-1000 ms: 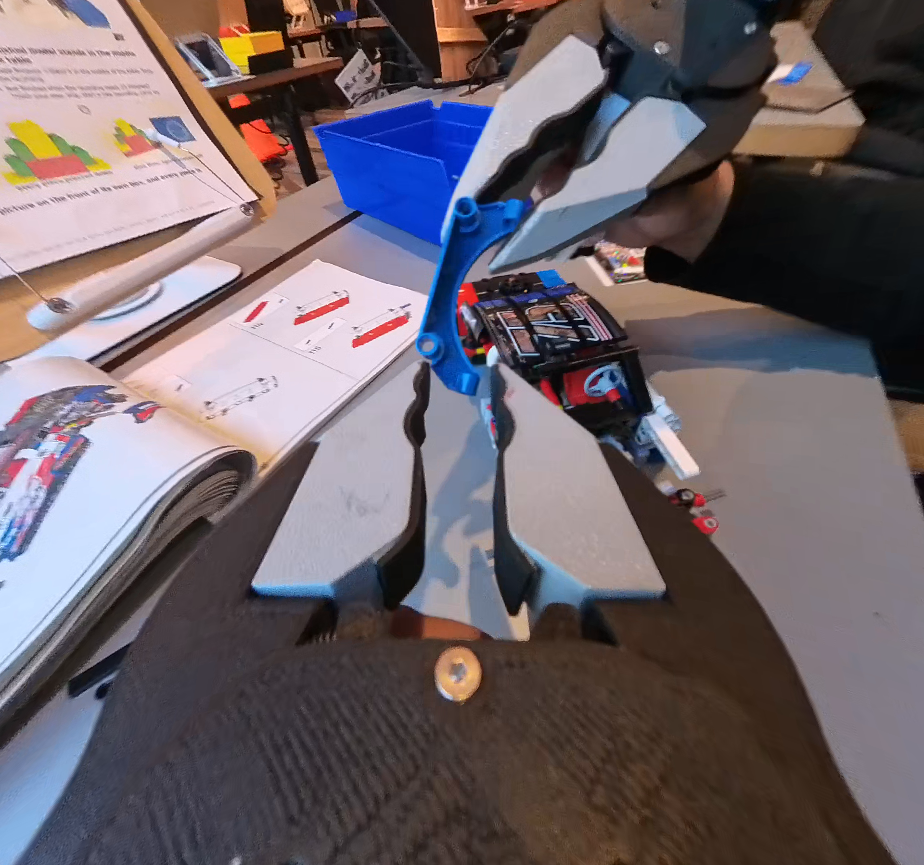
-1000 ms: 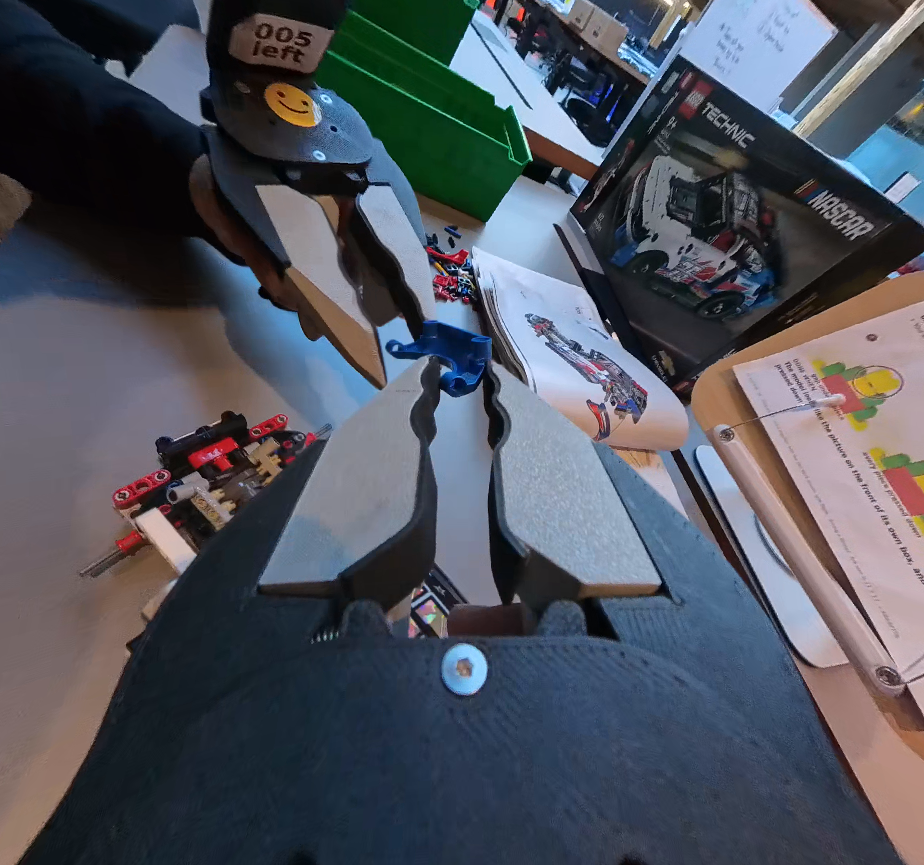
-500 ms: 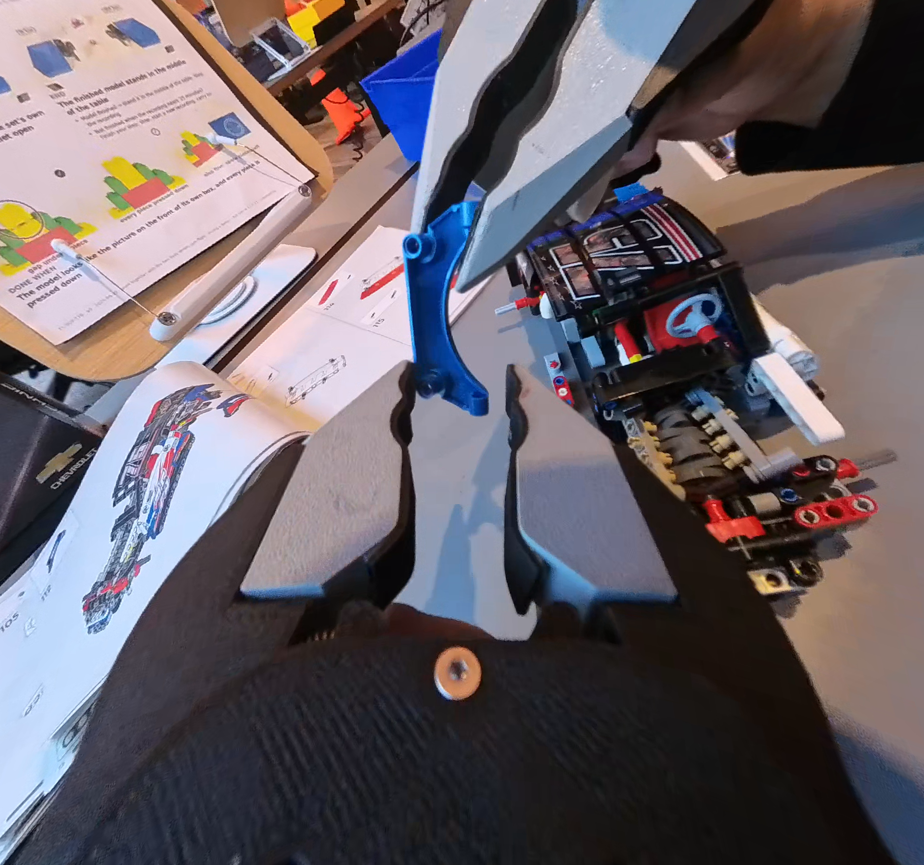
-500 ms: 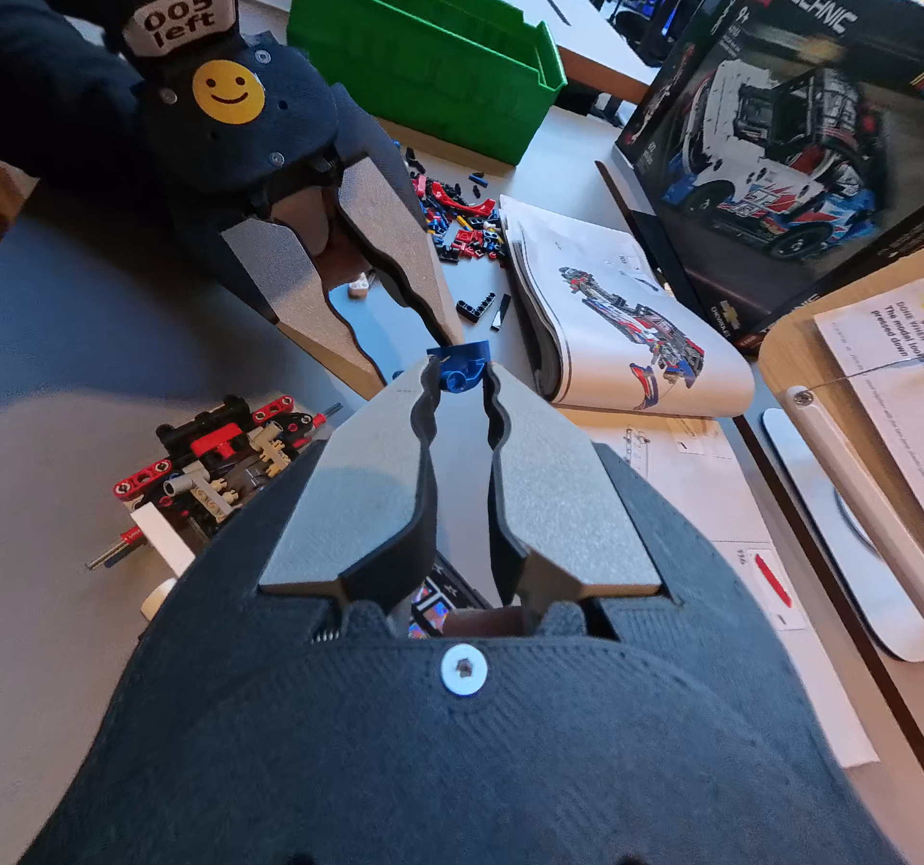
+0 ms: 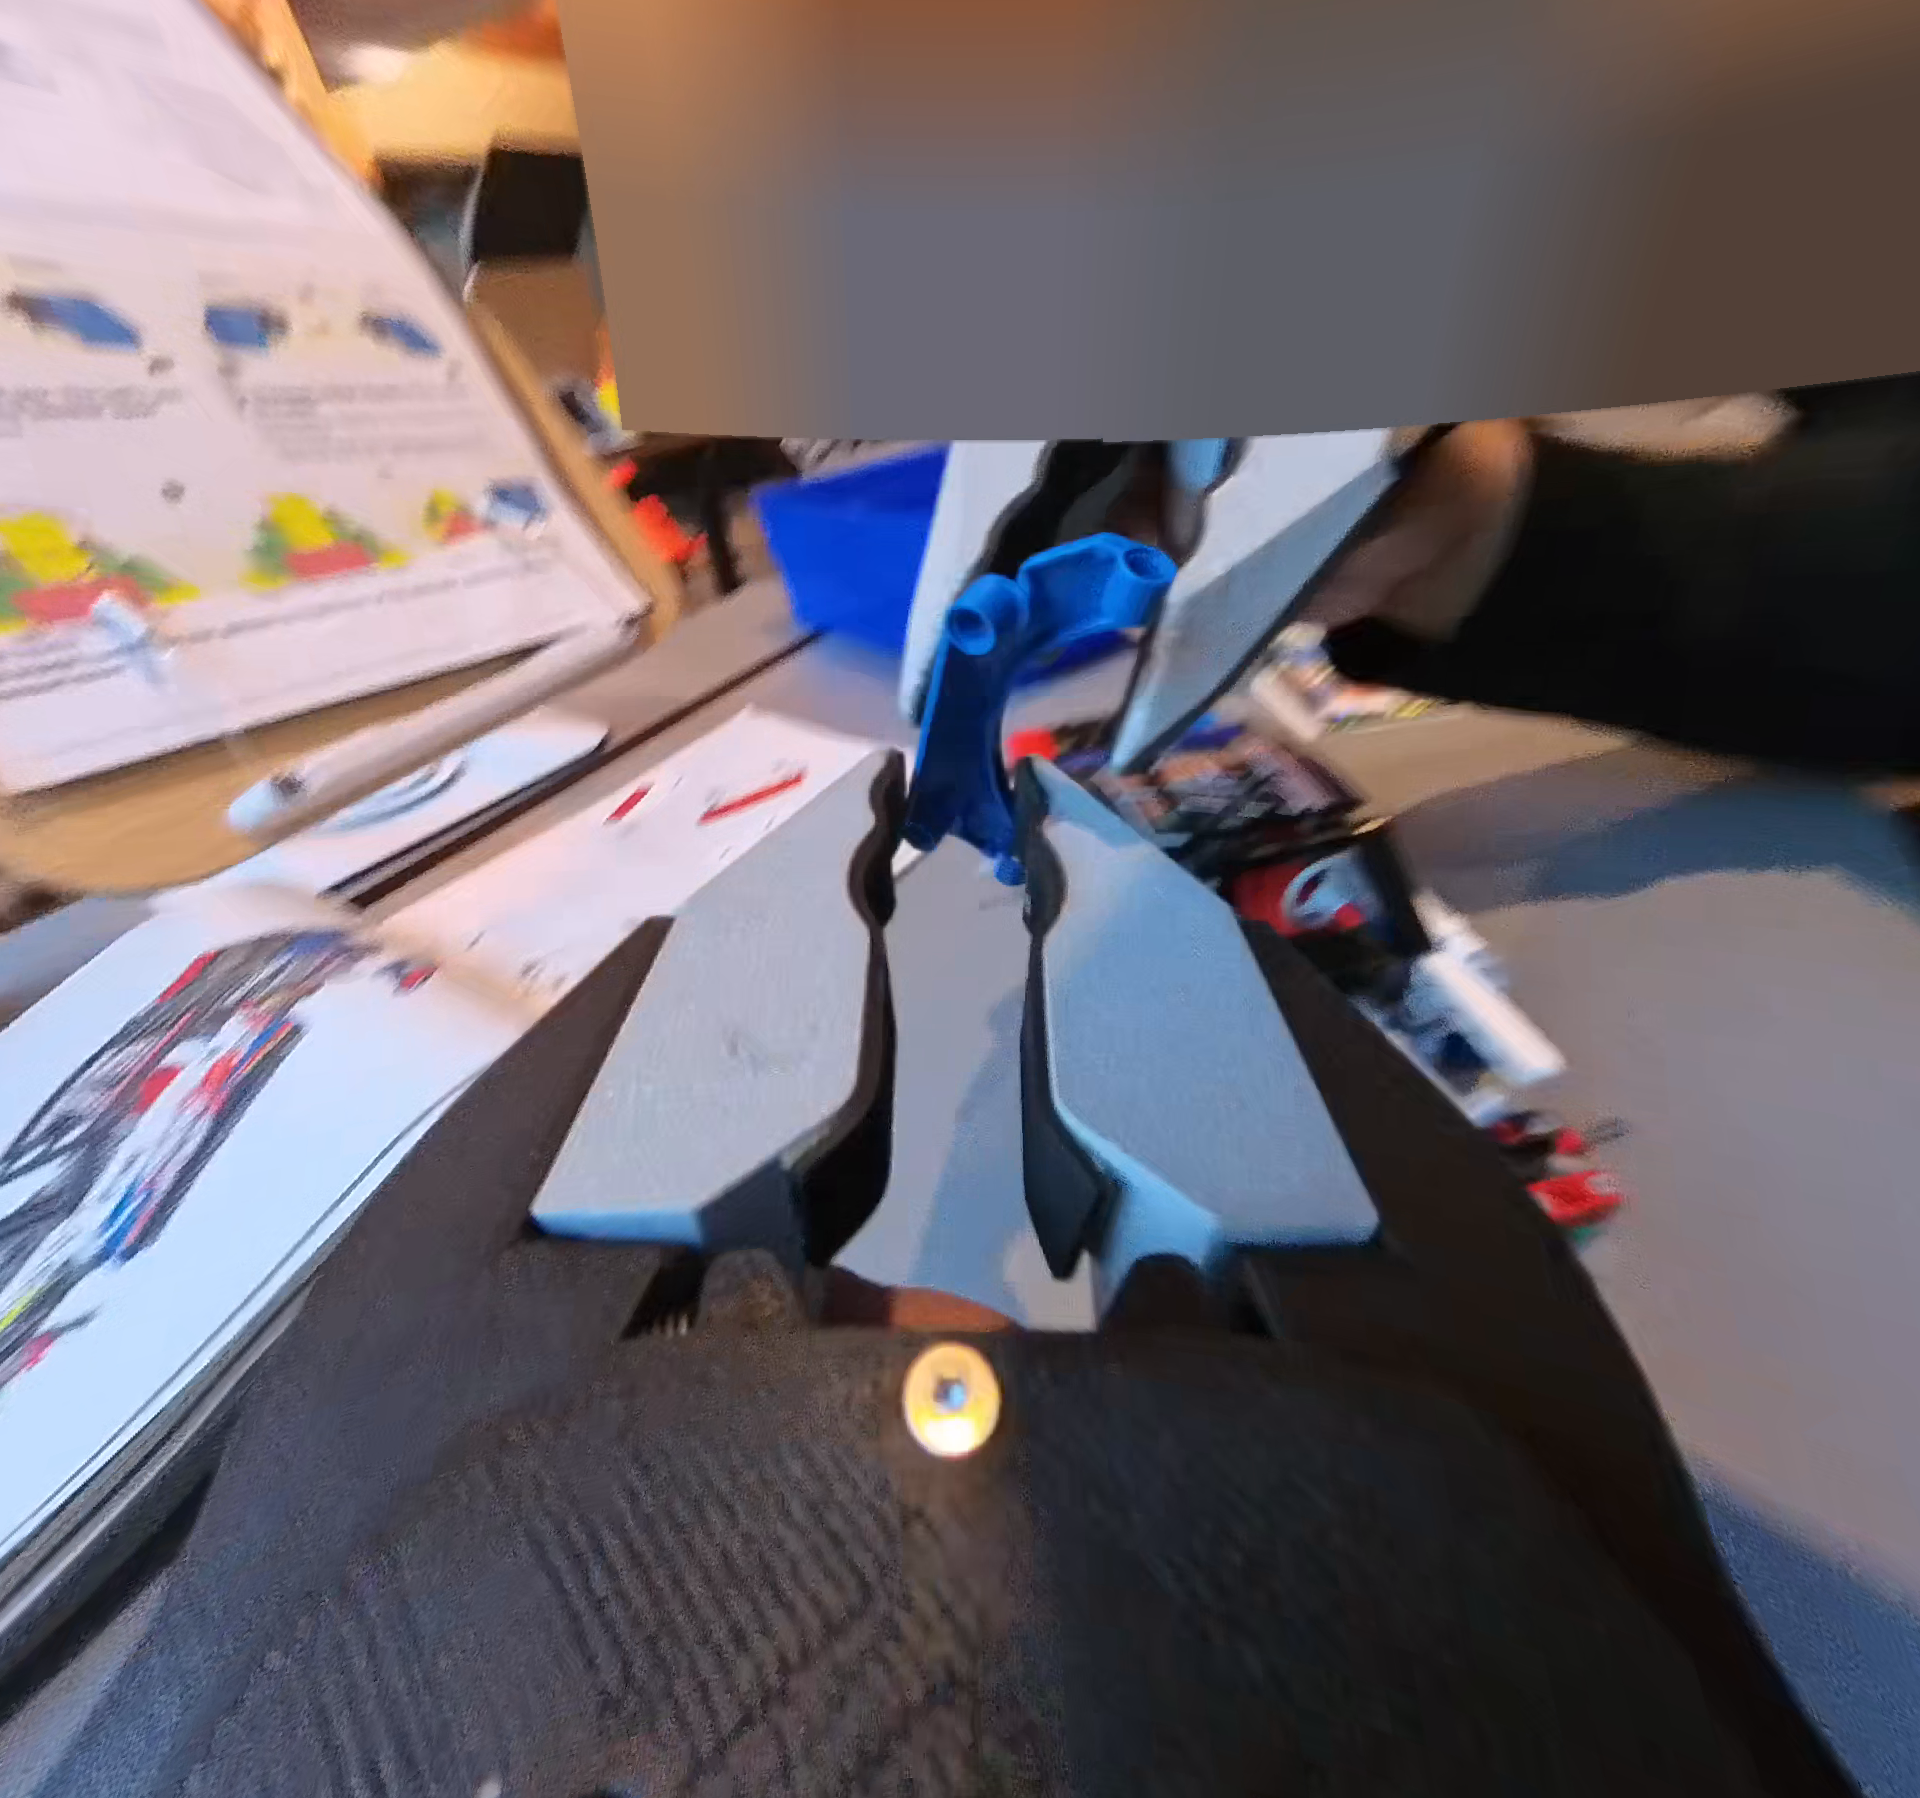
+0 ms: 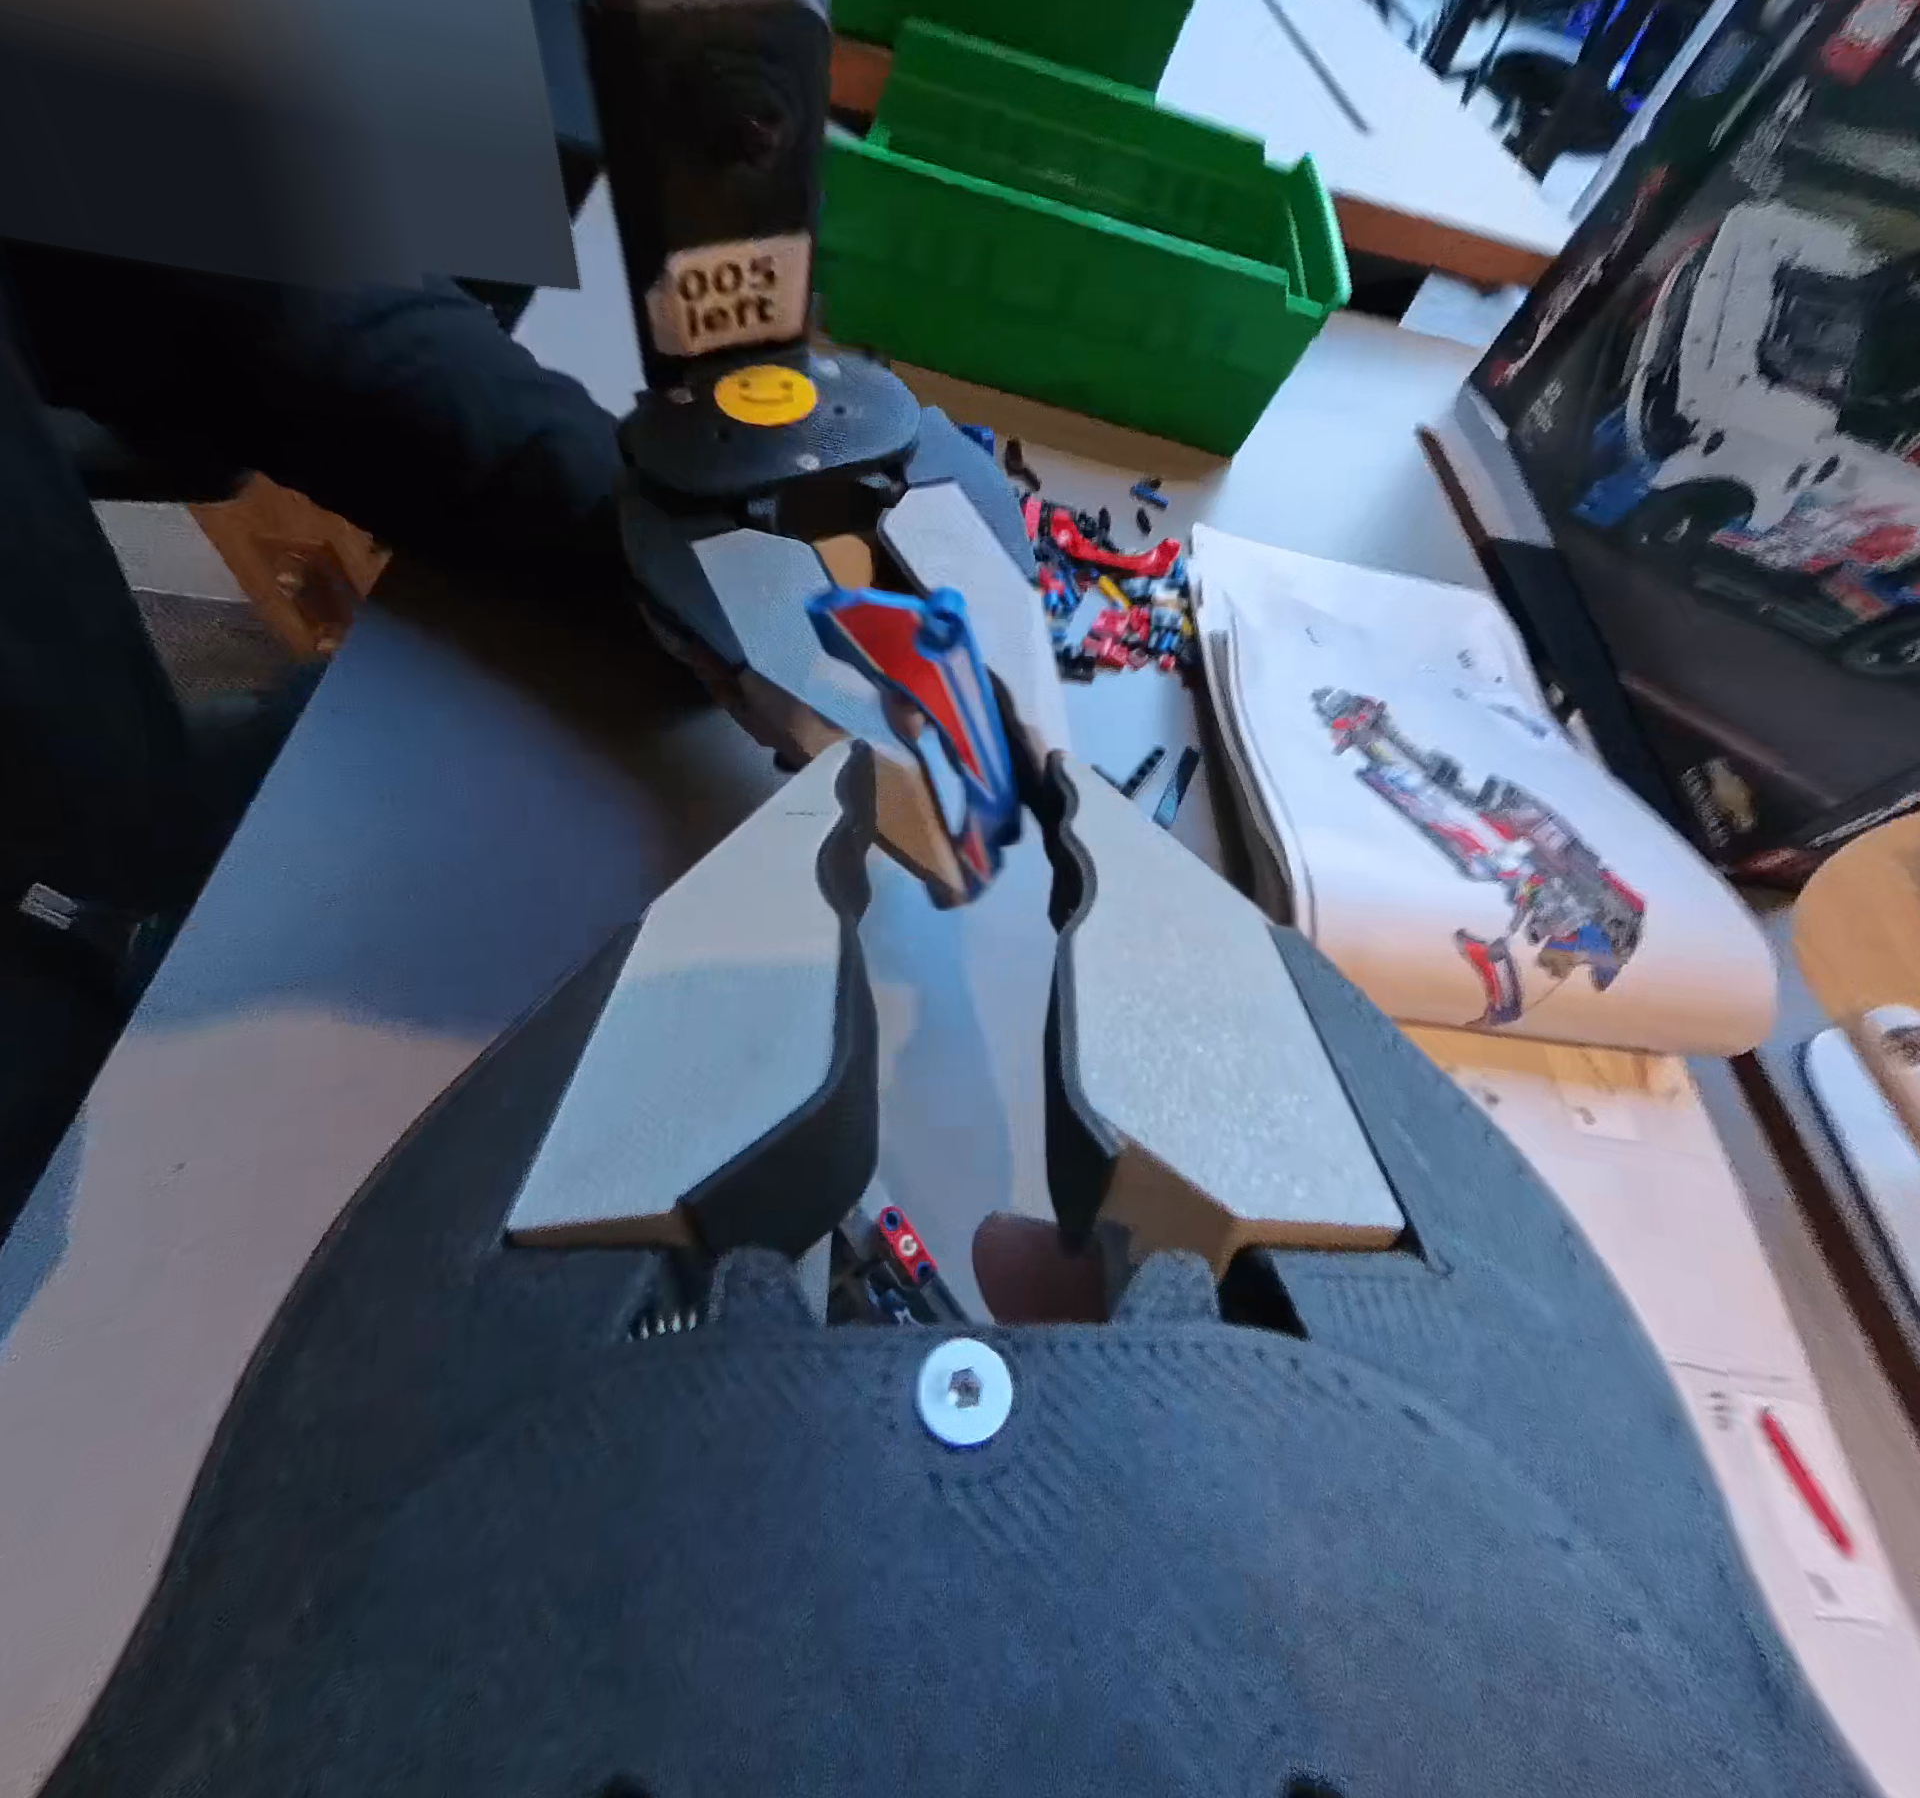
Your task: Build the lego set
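A blue curved panel [image 5: 971,709] with a red and silver sticker face [image 6: 914,699] is held in the air between both grippers. My left gripper [image 5: 956,798] is shut on its lower end. My right gripper [image 6: 953,787] is open, its jaws standing apart on either side of the panel's other end. In the left wrist view the right gripper's fingers [image 5: 1236,605] are spread around the panel's top. The partly built black and red car [image 5: 1278,844] lies blurred on the grey table behind the panel. A small part of it shows under my right gripper [image 6: 902,1249].
An open instruction booklet [image 5: 208,1073] [image 6: 1455,813] lies beside the work spot. A pile of loose parts [image 6: 1101,595] sits before a green bin [image 6: 1039,273]. The set's box [image 6: 1714,398] stands far right. There is also a blue bin [image 5: 842,543], a propped sheet board [image 5: 260,398] and small red parts [image 5: 1569,1198].
My left gripper has closed on the panel's lower end. My right gripper's jaws have widened and let go. The panel has turned, so its sticker face shows in the right wrist view.
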`<state>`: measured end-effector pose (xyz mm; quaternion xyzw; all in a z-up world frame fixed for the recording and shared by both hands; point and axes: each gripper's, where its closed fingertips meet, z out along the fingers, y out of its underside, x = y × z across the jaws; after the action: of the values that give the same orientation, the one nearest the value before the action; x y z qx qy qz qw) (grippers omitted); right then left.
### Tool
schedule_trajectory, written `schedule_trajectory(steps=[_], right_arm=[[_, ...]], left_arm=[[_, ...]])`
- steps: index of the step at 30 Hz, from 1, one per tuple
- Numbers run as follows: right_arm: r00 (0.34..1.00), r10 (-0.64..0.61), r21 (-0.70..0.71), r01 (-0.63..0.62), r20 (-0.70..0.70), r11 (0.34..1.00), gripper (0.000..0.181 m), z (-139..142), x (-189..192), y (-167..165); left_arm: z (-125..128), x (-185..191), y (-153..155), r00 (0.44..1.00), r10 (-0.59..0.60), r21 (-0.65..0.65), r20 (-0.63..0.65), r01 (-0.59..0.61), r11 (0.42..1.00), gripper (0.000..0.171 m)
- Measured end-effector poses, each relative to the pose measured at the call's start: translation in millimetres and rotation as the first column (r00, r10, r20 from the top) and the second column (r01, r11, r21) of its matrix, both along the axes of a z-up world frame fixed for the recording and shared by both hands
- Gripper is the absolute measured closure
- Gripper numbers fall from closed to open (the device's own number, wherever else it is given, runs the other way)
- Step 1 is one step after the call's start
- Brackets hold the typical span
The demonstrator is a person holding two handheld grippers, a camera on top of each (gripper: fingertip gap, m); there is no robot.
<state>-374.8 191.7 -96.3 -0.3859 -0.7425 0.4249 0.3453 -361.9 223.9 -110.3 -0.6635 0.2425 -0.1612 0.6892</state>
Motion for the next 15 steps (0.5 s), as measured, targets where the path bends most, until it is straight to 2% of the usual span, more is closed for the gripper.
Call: schedule_trajectory(steps=[3,5,7,9,11,13,15], right_arm=[[0.997,0.028,-0.007,-0.028,-0.078,1.0,0.151,29,9,0],[0.992,0.089,-0.063,-0.095,-0.085,0.994,0.153,42,19,-10],[0.986,0.147,-0.076,-0.154,-0.083,0.985,0.154,50,23,-26],[0.984,0.164,-0.016,-0.165,-0.067,0.986,0.153,49,20,-35],[0.983,0.183,0.032,-0.182,-0.031,0.983,0.156,44,16,-41],[0.967,0.253,0.048,-0.254,0.024,0.966,0.159,37,20,-55],[0.968,0.243,0.097,-0.248,0.058,0.964,0.169,29,15,-55]], left_arm=[[33,10,-27,0.964,-0.213,0.136,0.161,0.192,0.972,0.154],[50,9,-38,0.926,-0.294,0.212,0.238,0.246,0.946,0.154],[55,12,-43,0.896,-0.354,0.235,0.268,0.295,0.926,0.154],[51,22,-51,0.885,-0.412,0.251,0.218,0.357,0.9,0.154],[45,29,-53,0.892,-0.421,0.238,0.165,0.379,0.894,0.154],[42,32,-56,0.893,-0.429,0.22,0.137,0.395,0.892,0.154],[42,35,-57,0.897,-0.424,0.214,0.123,0.394,0.894,0.154]])
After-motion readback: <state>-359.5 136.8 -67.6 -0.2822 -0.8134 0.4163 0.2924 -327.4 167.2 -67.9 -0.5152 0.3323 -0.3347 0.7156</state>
